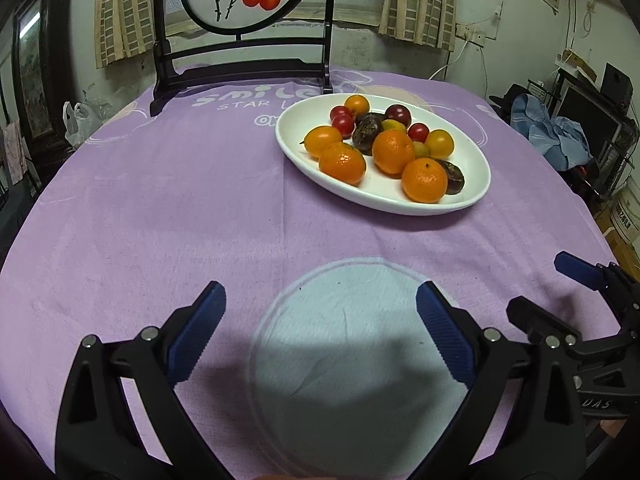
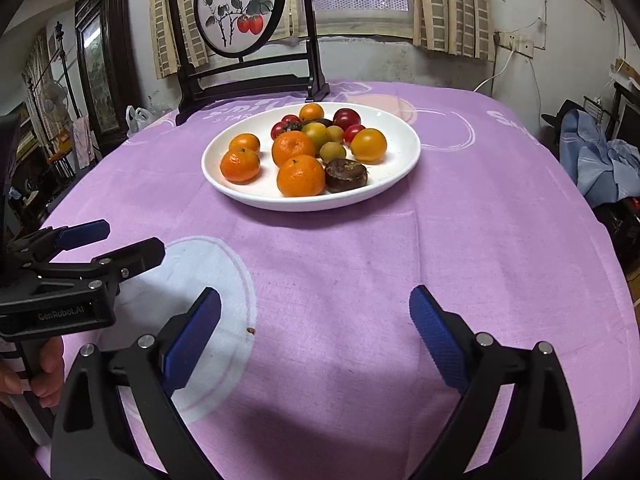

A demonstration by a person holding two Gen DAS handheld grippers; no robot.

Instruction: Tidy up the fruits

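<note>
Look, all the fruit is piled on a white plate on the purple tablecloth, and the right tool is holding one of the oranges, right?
Not quite. The right tool is open and empty; its own view shows only tablecloth between its fingers. All the fruit, oranges included, does sit on the white plate.

Both wrist views low, angled down; sharing plate [image 1: 384,200], perhaps mid-distance

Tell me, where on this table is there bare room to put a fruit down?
The purple tablecloth lies bare between the white oval plate and the two open grippers, left and right, including its pale blue printed circle. The cloth left of the plate is bare too. The plate is crowded with fruit; the dark wooden screen stand borders it behind.
</note>
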